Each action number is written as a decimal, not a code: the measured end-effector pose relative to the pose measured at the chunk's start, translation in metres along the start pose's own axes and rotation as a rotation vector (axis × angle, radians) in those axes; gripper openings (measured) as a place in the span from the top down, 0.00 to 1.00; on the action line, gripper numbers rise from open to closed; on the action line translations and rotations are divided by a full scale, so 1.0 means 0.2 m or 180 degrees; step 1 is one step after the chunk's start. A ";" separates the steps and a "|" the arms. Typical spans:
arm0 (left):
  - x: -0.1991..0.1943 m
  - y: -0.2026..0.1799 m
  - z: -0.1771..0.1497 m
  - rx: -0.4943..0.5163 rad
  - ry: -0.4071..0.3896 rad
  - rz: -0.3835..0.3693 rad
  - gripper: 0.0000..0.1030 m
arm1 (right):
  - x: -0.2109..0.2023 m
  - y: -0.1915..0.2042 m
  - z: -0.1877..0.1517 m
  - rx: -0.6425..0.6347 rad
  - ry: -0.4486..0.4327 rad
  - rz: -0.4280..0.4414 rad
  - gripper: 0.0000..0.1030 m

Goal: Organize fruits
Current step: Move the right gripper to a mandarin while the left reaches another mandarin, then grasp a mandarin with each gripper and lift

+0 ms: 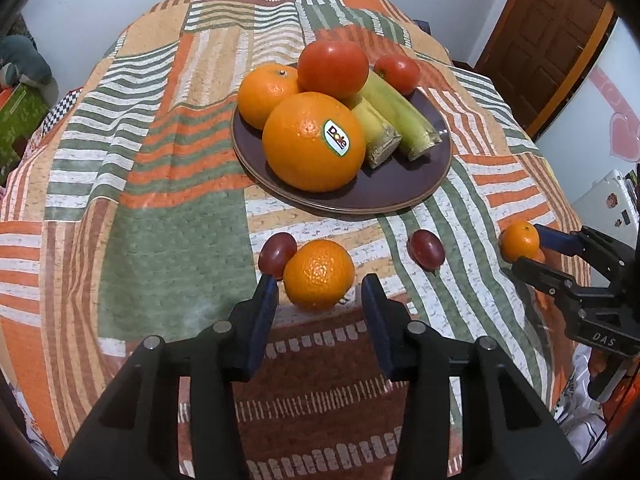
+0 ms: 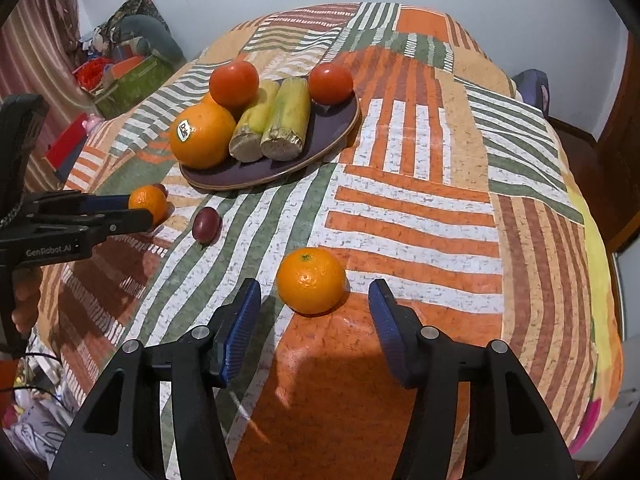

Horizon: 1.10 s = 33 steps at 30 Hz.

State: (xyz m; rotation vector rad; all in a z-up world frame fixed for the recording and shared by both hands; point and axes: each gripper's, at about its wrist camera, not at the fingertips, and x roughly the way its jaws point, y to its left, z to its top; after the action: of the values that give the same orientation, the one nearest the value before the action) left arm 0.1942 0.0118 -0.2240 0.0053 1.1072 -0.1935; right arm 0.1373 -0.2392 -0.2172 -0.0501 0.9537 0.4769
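Observation:
A small mandarin (image 1: pixel 319 274) lies on the cloth between the fingers of my left gripper (image 1: pixel 319 280), with a narrow gap on each side; the jaws are open. A second mandarin (image 2: pixel 311 280) lies between the blue pads of my right gripper (image 2: pixel 315 285), also open and not touching it. Two dark red grapes (image 1: pixel 277 252) (image 1: pixel 426 250) rest beside the left mandarin. Behind stands a dark purple plate (image 1: pixel 400 196) carrying a stickered orange (image 1: pixel 314 142), another orange, two tomatoes and two green-yellow stalks (image 1: pixel 400 120).
A patchwork tablecloth (image 2: pixel 420 200) covers the round table and drops off at the near and right edges. A green box (image 2: pixel 132 80) and clutter sit beyond the table's left side. A hand (image 2: pixel 24 304) holds the left gripper's handle. A brown door (image 1: pixel 552 40) is far right.

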 end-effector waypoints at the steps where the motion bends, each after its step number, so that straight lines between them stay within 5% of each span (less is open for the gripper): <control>1: 0.01 0.00 0.00 -0.0002 0.0006 0.0000 0.58 | 0.00 0.00 0.00 -0.0007 -0.0003 0.0004 0.51; 8: 0.03 -0.03 0.03 0.0034 -0.0042 0.0120 0.64 | 0.03 0.00 0.02 -0.0061 0.0007 0.0028 0.68; 33: -0.02 -0.19 0.21 0.0223 -0.0235 -0.0101 0.64 | -0.01 0.02 0.23 -0.0180 -0.0304 0.0109 0.68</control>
State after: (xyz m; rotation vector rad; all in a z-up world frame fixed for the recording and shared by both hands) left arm 0.2236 -0.0293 -0.1992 0.0430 1.0271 -0.2590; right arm 0.1701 -0.2241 -0.1882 -0.0616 0.8485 0.5332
